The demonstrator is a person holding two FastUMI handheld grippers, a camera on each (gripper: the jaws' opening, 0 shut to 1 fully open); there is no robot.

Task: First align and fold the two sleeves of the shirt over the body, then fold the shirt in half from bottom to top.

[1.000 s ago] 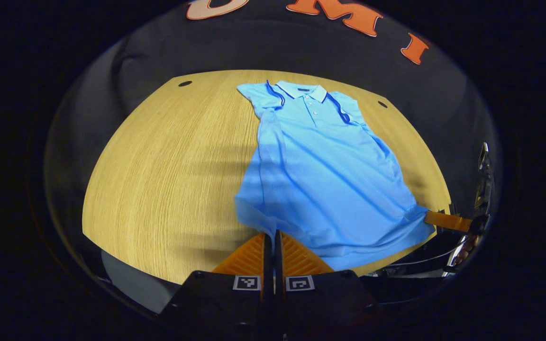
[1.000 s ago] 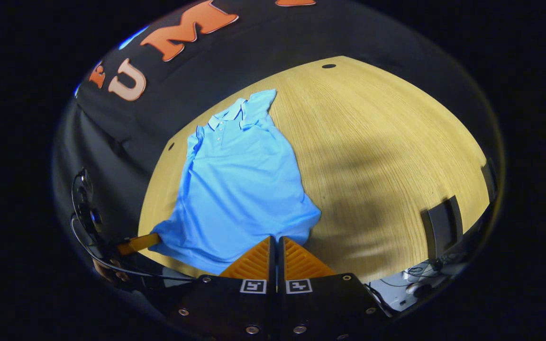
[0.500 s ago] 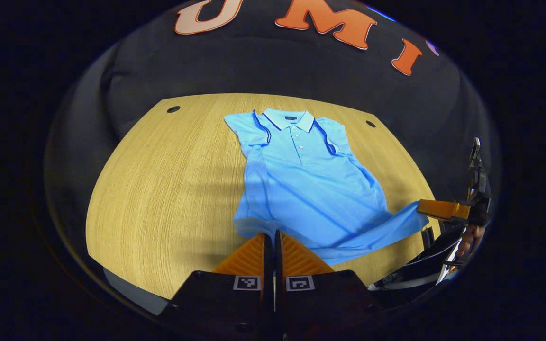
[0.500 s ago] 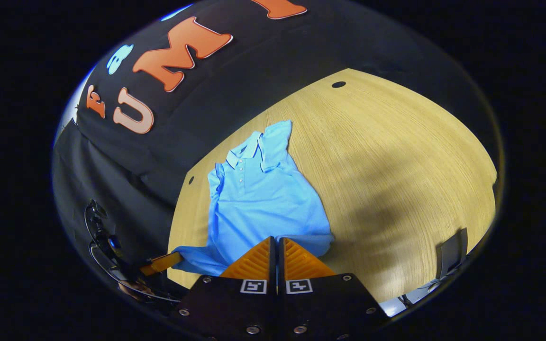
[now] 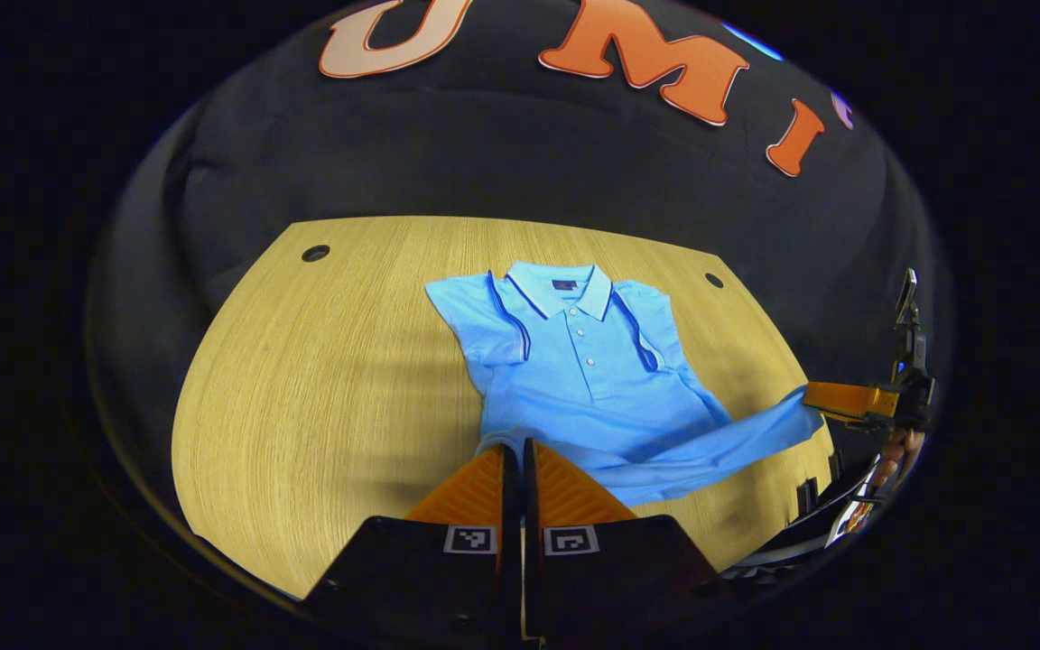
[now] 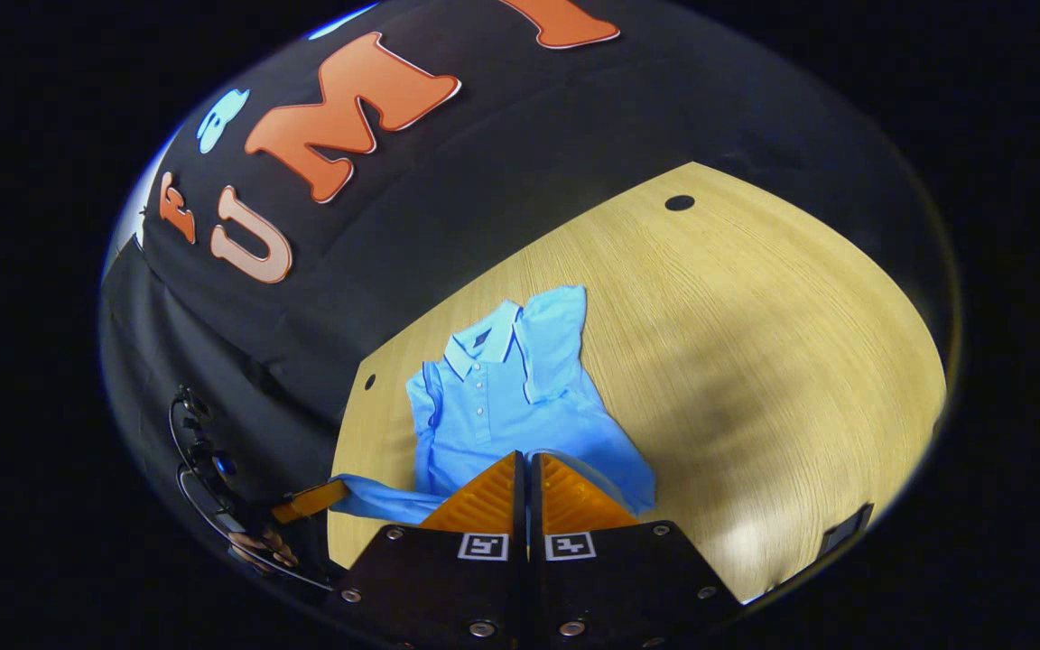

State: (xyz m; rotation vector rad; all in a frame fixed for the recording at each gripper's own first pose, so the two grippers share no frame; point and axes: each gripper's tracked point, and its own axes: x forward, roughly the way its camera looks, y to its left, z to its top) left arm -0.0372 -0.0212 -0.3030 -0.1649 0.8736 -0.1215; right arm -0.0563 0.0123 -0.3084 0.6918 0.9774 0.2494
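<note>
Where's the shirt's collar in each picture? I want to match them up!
Left gripper view: the collar sits just above the middle, at the far end of the blue shirt.
Right gripper view: the collar is a little left of the middle, tilted, at the shirt's far end.
Shared landmark: the dark round hole in the wooden table, also seen in the right gripper view.

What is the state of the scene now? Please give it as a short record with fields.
shirt: light blue polo shirt, collar toward the booth wall, bottom hem lifted toward the collar
table: wooden table, shirt lies on it
left gripper: shut on the hem
right gripper: shut on the hem
stage: bottom-to-top fold under way
</note>
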